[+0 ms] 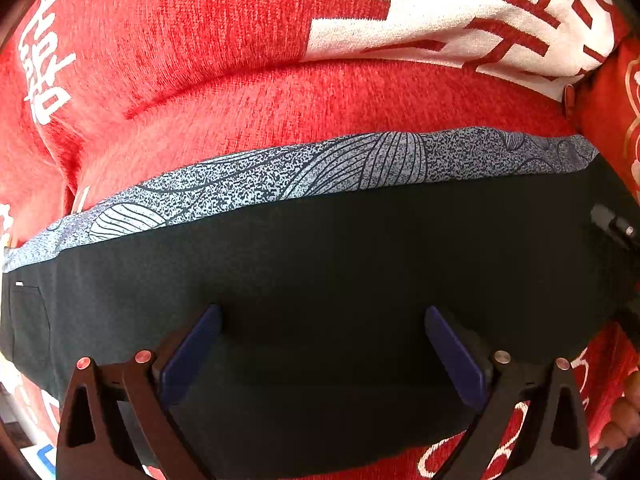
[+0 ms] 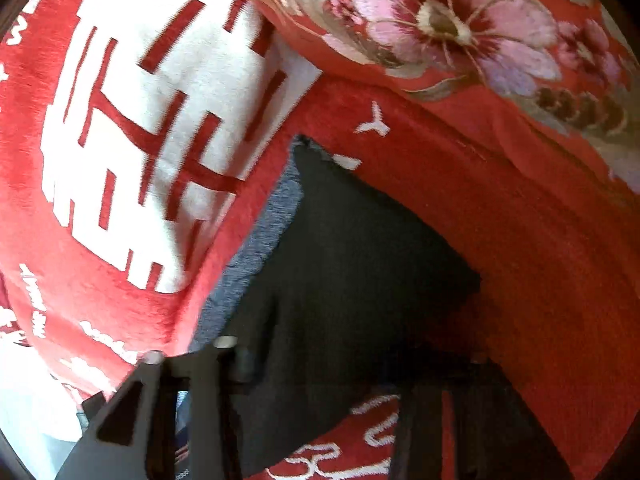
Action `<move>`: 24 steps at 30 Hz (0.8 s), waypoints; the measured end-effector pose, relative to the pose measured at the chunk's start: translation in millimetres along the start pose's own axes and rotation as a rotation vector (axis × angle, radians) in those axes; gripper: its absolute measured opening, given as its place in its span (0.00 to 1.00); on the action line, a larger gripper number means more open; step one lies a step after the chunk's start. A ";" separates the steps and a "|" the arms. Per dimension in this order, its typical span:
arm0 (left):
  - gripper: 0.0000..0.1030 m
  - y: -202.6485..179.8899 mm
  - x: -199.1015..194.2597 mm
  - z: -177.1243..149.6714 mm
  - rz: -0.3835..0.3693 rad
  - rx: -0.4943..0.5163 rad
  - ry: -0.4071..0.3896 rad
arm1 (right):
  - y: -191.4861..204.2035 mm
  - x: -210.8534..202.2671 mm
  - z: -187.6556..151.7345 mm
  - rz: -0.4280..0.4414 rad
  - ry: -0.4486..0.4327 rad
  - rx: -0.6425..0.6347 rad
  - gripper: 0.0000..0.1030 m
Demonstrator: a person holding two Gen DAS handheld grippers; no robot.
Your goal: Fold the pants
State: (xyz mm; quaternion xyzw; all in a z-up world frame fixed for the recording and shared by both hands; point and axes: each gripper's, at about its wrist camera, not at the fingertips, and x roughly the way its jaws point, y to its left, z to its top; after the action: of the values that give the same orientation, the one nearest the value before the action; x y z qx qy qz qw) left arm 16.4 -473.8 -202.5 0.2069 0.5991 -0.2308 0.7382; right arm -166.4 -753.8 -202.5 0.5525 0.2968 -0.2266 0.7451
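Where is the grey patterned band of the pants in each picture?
Left wrist view: the band runs across the middle, above the dark pants.
Right wrist view: the band is a blurred strip left of centre.
Shared landmark: the blanket's white symbol.

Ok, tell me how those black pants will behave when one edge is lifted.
The black pants will probably drape limply: they lie flat and follow the red blanket. They look thin, so likely light. The plush blanket may drag on them, so lifting probably beats sliding.
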 end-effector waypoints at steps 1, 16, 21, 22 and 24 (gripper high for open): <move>0.99 0.0 -0.1 -0.1 0.000 0.001 0.000 | -0.5 0.4 0.6 -0.006 0.013 -0.003 0.21; 0.99 8.3 0.3 0.7 -0.013 -0.002 0.001 | -19.4 -22.2 -28.9 0.056 0.015 0.025 0.38; 1.00 6.5 0.2 0.5 -0.006 -0.002 -0.004 | -21.4 -8.3 -16.1 0.109 0.000 0.084 0.37; 1.00 6.5 -0.4 1.3 -0.006 -0.001 0.001 | -20.2 -4.3 -13.6 0.108 0.009 0.091 0.33; 0.95 6.6 -5.5 4.5 0.001 -0.008 0.013 | -16.4 0.4 -8.4 0.074 0.032 0.101 0.16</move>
State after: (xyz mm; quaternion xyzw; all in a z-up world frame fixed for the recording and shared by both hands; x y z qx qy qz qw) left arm 22.8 -470.6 -196.0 0.2054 0.6048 -0.2267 0.7353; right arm -178.7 -750.5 -215.9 0.6036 0.2763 -0.2048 0.7193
